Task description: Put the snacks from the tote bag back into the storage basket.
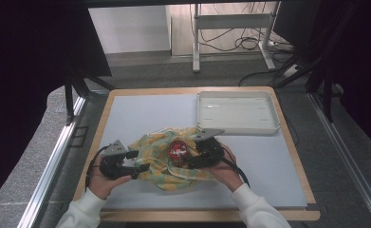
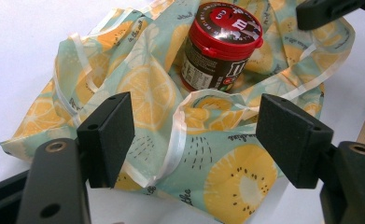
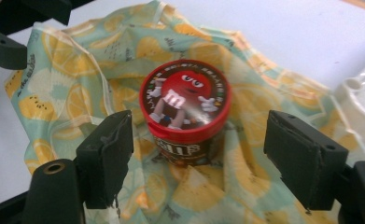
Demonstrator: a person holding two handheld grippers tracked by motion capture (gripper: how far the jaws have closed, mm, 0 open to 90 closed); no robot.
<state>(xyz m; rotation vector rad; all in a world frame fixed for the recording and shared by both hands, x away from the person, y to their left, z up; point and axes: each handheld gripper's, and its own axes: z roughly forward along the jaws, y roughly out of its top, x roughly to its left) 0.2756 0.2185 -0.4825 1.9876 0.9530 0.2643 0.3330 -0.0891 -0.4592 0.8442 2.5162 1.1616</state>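
A round candy tub (image 3: 185, 112) with a red lid sits in the middle of a thin bag (image 1: 166, 156) printed with yellow lemons, near the front of the table (image 1: 140, 114). The bag is soft and floppy, so it will fold and slide when it is pulled, and it looks very light. Its white edge band (image 2: 175, 140) looks like the best place to pinch it, because the cloth is doubled there and makes a little ridge. The tub looks hard and smooth, so it may slip if squeezed on its shiny side; taking it around the body just under the lid seems safer. It stands a bit tilted in the folds and could tip over if the bag is tugged fast. The left gripper (image 2: 194, 140) hovers over the near edge of the bag with its jaws wide apart, and nothing is pinched between them. The right gripper (image 3: 196, 154) has its jaws wide apart too, one on each side of the tub, and the pads are not touching it. A white tray (image 1: 237, 111) lies at the back right of the table, well apart from the bag.
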